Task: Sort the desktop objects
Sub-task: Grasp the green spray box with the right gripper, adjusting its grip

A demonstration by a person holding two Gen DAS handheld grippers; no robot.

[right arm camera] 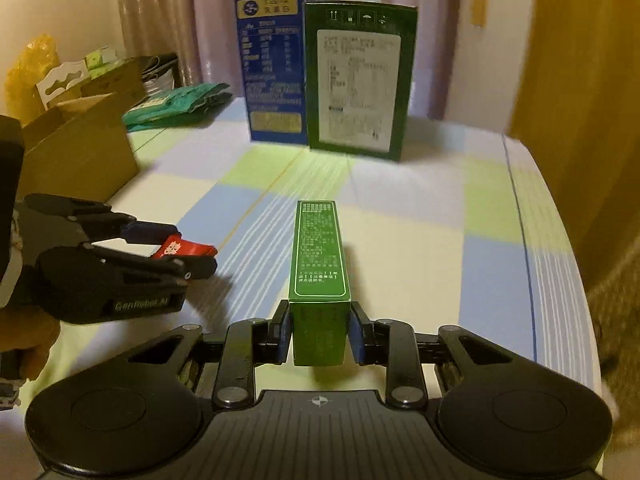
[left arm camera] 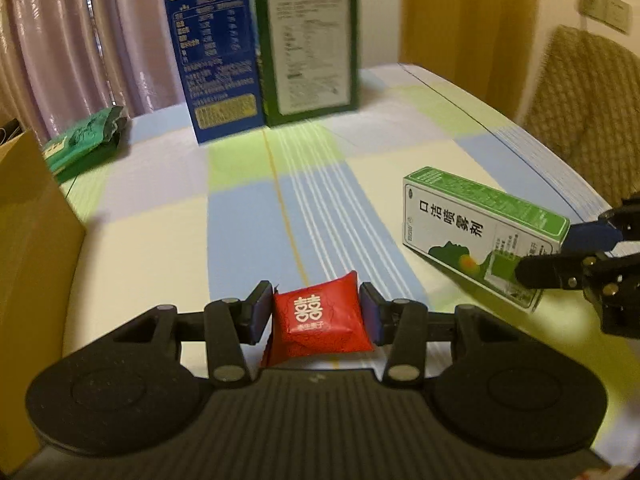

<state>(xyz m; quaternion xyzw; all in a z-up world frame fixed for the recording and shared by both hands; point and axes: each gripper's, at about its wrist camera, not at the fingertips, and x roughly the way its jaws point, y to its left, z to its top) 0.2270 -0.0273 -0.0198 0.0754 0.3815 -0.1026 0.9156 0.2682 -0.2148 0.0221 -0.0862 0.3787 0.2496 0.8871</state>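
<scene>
My left gripper (left arm camera: 316,312) is shut on a red candy packet (left arm camera: 320,320) with a white double-happiness mark, held just above the checked tablecloth (left arm camera: 248,216). In the right wrist view the same gripper (right arm camera: 196,256) and red packet (right arm camera: 180,249) show at the left. My right gripper (right arm camera: 319,334) is shut on the near end of a long green and white spray box (right arm camera: 320,256), which points away from me. In the left wrist view that box (left arm camera: 480,232) shows at the right, with the right gripper (left arm camera: 560,252) on its end.
A tall blue milk carton (right arm camera: 272,60) and a dark green box (right arm camera: 360,80) stand at the back of the table. A green foil bag (right arm camera: 176,102) lies at the back left. An open cardboard box (right arm camera: 80,140) stands at the left edge. A woven chair (left arm camera: 588,112) is at the right.
</scene>
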